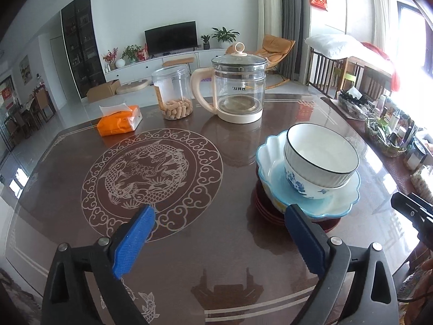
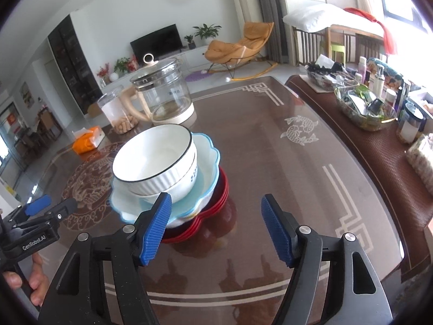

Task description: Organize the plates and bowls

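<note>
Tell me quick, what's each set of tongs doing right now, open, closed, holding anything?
Left tongs: open, holding nothing, beside the stacked bowls.
Right tongs: open, holding nothing, just in front of the stack.

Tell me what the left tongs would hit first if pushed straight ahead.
Probably nothing soon: the left tongs, open, point across bare table. The dish stack, with its scalloped blue dish, sits just right of that line; depth is uncertain.

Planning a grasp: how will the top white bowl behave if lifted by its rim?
Top white bowl looks like glazed ceramic, so probably rigid, fragile and slippery. It sits tilted inside the floral bowl, so it could rock or slide when nudged. The whole stack rests on the blue dish and red plates; a sideways push may shift everything.
</note>
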{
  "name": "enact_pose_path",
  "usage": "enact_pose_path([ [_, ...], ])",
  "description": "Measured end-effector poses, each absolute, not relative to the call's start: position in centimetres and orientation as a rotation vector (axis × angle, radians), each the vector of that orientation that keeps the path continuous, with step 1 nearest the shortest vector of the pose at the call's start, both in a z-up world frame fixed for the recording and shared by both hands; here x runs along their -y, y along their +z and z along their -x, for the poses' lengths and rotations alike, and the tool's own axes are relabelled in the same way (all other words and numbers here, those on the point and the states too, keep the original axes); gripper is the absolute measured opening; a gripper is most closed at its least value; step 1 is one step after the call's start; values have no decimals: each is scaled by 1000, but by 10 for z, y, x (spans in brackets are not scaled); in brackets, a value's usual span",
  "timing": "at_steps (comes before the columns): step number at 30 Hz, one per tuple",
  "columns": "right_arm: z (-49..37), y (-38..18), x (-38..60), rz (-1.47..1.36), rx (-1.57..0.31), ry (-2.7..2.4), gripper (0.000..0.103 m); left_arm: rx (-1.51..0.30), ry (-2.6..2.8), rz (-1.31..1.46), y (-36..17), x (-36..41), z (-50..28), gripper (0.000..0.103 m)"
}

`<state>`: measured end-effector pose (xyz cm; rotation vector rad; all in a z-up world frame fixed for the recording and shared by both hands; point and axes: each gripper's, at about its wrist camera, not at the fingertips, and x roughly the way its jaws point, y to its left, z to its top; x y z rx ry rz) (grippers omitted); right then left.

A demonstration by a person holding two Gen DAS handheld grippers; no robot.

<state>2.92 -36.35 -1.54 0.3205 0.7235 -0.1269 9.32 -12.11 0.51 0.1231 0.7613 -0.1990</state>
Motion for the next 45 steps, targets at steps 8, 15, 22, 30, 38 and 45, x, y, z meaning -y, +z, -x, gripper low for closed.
enact_pose_path([
  [8, 17, -15, 328, -323, -727, -145, 74, -745, -177, -142, 19, 97, -52, 101],
  [15, 36, -17, 293, -262, -762, -141, 74, -740, -139, -173, 11, 73, -16, 101],
  [22, 54, -4, 276, -240, -800, -131, 77, -804, -212, -147, 2, 76, 14, 101],
  [30, 76, 18, 270, -197, -774, -194, 78, -799, -191, -180, 11, 88, 29, 101],
  [38, 73, 17, 260, -138, -765, -192, 78, -860, -188, -132, 11, 80, 17, 101],
  [45, 70, 14, 261, -131, -775, -197, 78, -842, -180, -179, 13, 90, 17, 101],
])
